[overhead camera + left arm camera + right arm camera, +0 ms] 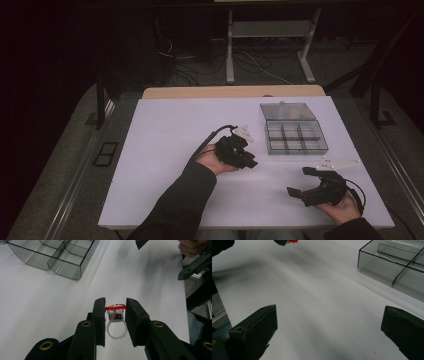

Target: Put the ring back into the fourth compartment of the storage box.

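Left gripper view puts the nearest thing right between my jaws: my left gripper is pinching a small toy ring, white band hanging below, red frilled top level with the jaw tips. It is lifted off the white tabletop, which lies bare and matte beneath. Beyond the jaws and up to their left sits the clear smoky compartment box, its dividers showing. At the far right edge I see part of my other hand and its dark gripper frame.

Right gripper view shows my right gripper with jaws spread wide and nothing between them, the white surface under them. Ahead and to the right is the corner of the box; far ahead at the top edge a bit of the red ring top peeks in.

From the high view, my left gripper is over the middle of the tabletop, my right gripper near the front edge, the box just beyond them with its lid open flat behind it. Past the tabletop the room is dark: grey floor, loose cables, and white legs of another table.
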Demonstrator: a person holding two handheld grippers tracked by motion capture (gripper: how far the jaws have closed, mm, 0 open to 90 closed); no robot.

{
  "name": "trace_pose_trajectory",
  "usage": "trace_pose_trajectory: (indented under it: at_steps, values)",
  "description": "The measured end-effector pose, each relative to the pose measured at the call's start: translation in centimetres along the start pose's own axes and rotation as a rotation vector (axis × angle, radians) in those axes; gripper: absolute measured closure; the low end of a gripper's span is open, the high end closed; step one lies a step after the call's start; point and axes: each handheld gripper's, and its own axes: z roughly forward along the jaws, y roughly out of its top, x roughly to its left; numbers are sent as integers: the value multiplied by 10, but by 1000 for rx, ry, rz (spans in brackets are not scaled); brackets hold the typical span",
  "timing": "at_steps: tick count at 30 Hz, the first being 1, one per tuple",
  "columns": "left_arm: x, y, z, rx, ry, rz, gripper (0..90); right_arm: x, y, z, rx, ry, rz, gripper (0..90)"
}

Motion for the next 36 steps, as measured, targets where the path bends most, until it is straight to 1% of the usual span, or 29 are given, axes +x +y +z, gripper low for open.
trace_pose_trajectory:
  at_steps: [3,8,13,18,19,21,26,33,35,36]
  values:
    - [2,3,-1,2,2,2,692,0,0,0,-1,-3,-9,0]
    - [5,9,-1,4,7,3,692,-1,0,0,-3,-2,-10,0]
    - [9,15,-2,-6,7,5,692,-1,0,0,-7,-3,-11,0]
    - [12,21,-1,-11,15,13,692,-1,0,0,-8,2,-4,0]
    - [13,23,-2,-9,16,24,692,-1,0,0,-7,3,-3,0]
    - [13,25,-2,-17,17,15,692,-1,0,-1,-8,3,-2,0]
    - [16,32,-3,-17,18,22,692,-1,0,-1,-9,3,-3,0]
    - [22,40,-3,-22,23,22,692,-1,0,-1,-9,3,-1,0]
    - [24,42,-2,-23,26,28,692,-2,0,-1,-9,2,-3,0]
    - [25,43,-1,-17,27,28,692,-2,0,-1,-10,3,-3,0]
